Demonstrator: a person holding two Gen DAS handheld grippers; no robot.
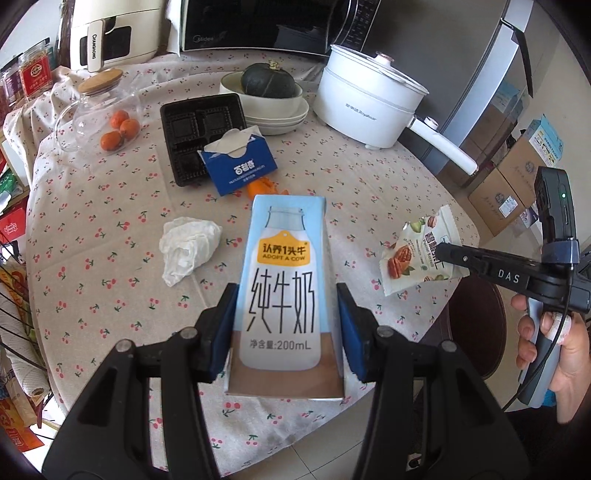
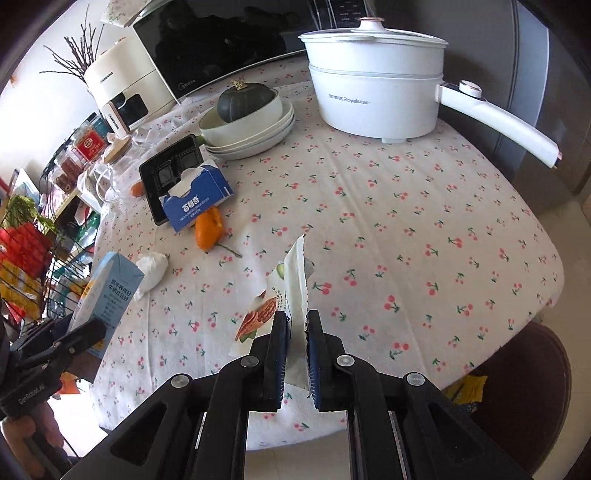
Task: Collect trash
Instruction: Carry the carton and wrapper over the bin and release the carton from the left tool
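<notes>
The left hand-held gripper point(image 1: 286, 325) pinches a tall light-blue milk carton point(image 1: 282, 295) between its blue pads, one pad on each narrow side, the printed bottle face turned to the left wrist camera. The carton is lifted off the round worktop with its white cherry-print cloth point(image 2: 406, 229).

The right hand-held gripper point(image 2: 297, 332) has its jaws pressed together on a white pecan snack wrapper point(image 2: 291, 284), which stands edge-on between the pads and rises clear of the cloth. In the left wrist view that wrapper point(image 1: 417, 251) hangs to the right of the carton, its corner nipped by the black fingers, with the person's hand point(image 1: 554, 350) gripping the handle behind.

Left of the carton and a little beyond, a crumpled white paper tissue point(image 1: 190, 247) lies on the cloth. Beyond the carton's top edge sit pieces of orange peel point(image 2: 210, 229), and just behind them an opened dark-blue cardboard box point(image 1: 240, 166) that leans on a black plastic compartment tray point(image 1: 201, 129).

Farther left of the tray a clear glass jar with a wooden lid point(image 1: 99, 110) holds small orange fruits. Behind the tray a dark green squash point(image 1: 267, 81) rests in a stack of pale bowls and plates point(image 1: 277, 110). To the right of those stands a white electric pot with a long handle point(image 1: 369, 99). At the far edge are a black microwave oven point(image 1: 258, 26) and a cream appliance point(image 1: 110, 33).
</notes>
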